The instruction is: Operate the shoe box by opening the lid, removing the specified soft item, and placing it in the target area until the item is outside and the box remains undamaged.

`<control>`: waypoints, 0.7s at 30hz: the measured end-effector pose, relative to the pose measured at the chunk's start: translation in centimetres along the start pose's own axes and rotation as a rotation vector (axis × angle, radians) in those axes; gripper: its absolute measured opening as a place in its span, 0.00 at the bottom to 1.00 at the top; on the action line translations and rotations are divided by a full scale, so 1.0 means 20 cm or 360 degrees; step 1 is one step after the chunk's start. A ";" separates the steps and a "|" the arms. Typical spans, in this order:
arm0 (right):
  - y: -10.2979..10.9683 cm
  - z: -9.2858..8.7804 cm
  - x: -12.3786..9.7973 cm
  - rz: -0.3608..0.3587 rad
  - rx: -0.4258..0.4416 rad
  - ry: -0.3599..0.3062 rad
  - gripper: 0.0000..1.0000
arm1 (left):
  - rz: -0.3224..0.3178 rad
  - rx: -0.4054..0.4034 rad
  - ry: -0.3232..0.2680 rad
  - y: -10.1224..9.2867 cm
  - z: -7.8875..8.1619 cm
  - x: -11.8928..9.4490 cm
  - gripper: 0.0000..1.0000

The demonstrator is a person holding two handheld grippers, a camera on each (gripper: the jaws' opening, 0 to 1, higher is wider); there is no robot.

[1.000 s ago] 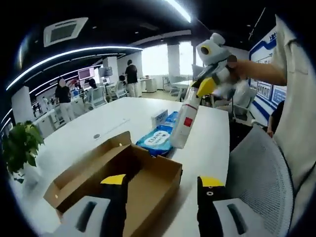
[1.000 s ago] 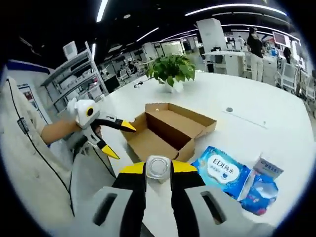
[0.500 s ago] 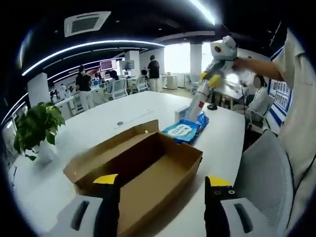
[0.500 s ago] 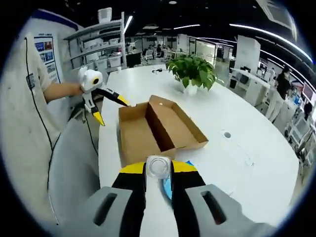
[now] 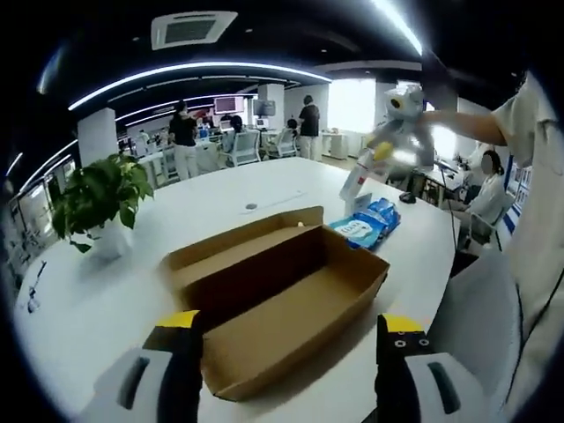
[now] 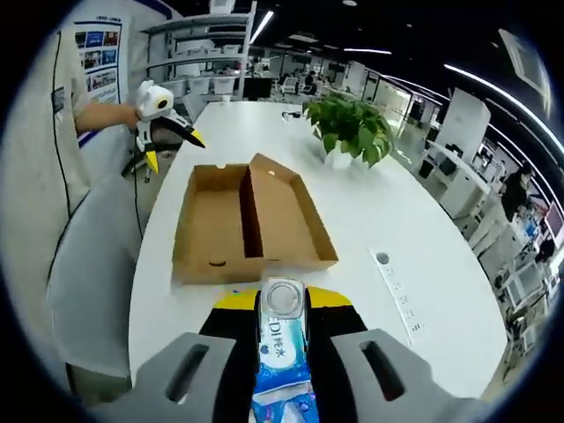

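Observation:
The brown cardboard shoe box (image 5: 291,286) lies open on the white table, its lid (image 5: 238,240) folded back flat, and its inside looks bare. My left gripper (image 5: 291,328) hovers open at the box's near end with nothing between its yellow-tipped jaws. Beyond the box's far end, my right gripper (image 5: 398,110) holds a white bottle (image 5: 357,181) hanging over a blue wipes pack (image 5: 366,225). In the right gripper view, my right gripper (image 6: 282,300) is shut on the bottle's round end (image 6: 282,310). The wipes pack (image 6: 280,348) lies below it, the box (image 6: 216,225) beyond, and the left gripper (image 6: 167,134) stands open at the far end.
A potted plant (image 5: 97,198) (image 6: 352,132) stands on the table beside the box. A grey mesh chair (image 6: 88,273) sits at the table's edge next to the person's sleeve. People and desks fill the office behind. A round table socket (image 6: 381,258) lies right of the box.
My right gripper has carried the bottle away from the box and now holds it over the wipes pack. The left gripper stays open and sees the box from its other end.

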State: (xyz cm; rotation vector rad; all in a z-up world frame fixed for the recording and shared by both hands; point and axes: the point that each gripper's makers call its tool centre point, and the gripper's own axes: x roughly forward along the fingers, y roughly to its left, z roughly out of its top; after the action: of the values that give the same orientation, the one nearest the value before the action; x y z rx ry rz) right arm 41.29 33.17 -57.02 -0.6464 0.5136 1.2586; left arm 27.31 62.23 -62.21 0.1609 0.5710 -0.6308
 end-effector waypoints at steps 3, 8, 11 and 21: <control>-0.06 -0.05 0.05 0.0013 -0.0075 0.0068 0.16 | 0.0025 -0.0026 0.0016 0.03 -0.01 -0.02 0.85; -0.11 -0.14 0.12 0.0063 -0.0161 0.0177 0.16 | 0.0072 -0.0068 0.0039 0.07 -0.04 -0.05 0.86; -0.13 -0.19 0.16 0.0084 -0.0208 0.0239 0.16 | 0.0091 -0.0087 0.0060 0.09 -0.07 -0.06 0.86; -0.20 -0.33 0.26 0.0155 -0.0270 0.0395 0.16 | 0.0135 -0.0130 0.0104 0.10 -0.14 -0.09 0.85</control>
State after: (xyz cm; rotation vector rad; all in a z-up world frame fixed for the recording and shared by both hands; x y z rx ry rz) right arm 46.38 31.55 -64.69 -0.9373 0.6540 1.3305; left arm 26.13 65.63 -63.61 0.1284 0.6486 -0.5206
